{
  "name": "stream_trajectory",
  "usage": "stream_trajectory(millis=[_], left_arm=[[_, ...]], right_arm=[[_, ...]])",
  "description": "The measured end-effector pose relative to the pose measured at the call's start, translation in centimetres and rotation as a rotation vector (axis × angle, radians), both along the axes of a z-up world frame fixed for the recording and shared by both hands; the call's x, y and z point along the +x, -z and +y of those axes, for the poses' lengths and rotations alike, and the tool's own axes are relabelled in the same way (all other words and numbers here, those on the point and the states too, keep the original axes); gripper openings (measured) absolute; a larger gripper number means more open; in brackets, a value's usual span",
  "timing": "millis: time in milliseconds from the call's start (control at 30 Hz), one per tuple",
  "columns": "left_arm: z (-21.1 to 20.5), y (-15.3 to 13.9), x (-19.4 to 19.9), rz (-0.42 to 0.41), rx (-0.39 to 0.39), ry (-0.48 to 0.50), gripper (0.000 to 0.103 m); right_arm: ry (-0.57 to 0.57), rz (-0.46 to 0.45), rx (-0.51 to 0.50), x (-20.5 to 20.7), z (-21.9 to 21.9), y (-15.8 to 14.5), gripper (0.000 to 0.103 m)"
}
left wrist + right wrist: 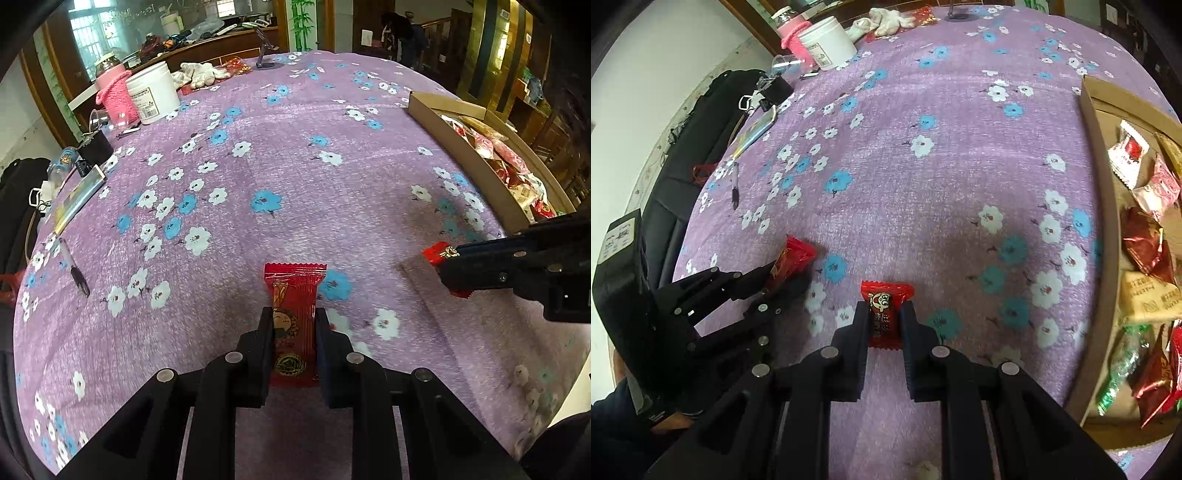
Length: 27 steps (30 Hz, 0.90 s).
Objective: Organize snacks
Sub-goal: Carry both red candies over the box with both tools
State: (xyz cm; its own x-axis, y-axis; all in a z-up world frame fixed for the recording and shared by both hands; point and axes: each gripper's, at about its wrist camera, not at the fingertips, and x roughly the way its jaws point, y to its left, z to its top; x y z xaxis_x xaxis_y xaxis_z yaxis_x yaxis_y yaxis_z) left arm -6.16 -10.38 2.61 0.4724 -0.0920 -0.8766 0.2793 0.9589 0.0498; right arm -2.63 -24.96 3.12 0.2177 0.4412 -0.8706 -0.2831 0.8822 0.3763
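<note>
- Left wrist view: the left tool [293, 321] sits low in the centre of the frame, its two black fingers pinching a long red snack packet [294, 295] with a cartoon face printed on it; the packet's crimped top end sticks out past the fingertips above the surface [295, 155], which is covered in a purple cloth with white and blue flowers.
- At the right edge of that view the right tool [448, 264] reaches in, closed on a small red wrapped candy [436, 253].
- Right wrist view: the same candy [884, 310] is clamped between the right tool's [884, 314] fingers, low in the centre of the frame.
- The left tool [783, 275] shows at the lower left of that view with its red packet [793, 258] in its grip.
- A shallow cardboard box [1097, 184] runs along the right side, lying on the surface and holding a heap of wrapped snacks [1145, 247] in red, white, tan and green.
- At the upper left stand a white plastic tub [153, 92] and a bottle in a pink knitted sleeve [112, 94], just beside each other.
- A pen [75, 269] lies near the left edge.
</note>
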Motion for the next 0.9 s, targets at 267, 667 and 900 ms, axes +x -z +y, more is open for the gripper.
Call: stream_trajectory(millis=[267,667,900], left_arm=[[-1.7,-1.0,-1.3,-0.019,0.023,-0.043,0.02],[-4.3,-2.6,-2.5,-0.046,0.051,-0.046,0.02],[-5.0,-3.8,-2.2,-0.051,-0.023,-0.047,0.02]], right_arm=[[-0.042,-0.022,0.017,-0.6,-1.5,-1.0,0.016],[-0.019,-0.042,0.078,-1.7,-5.4,-2.1,0.016],[0.027,-0.061,0.104,-2.0,-8.2,-2.8,0.016]])
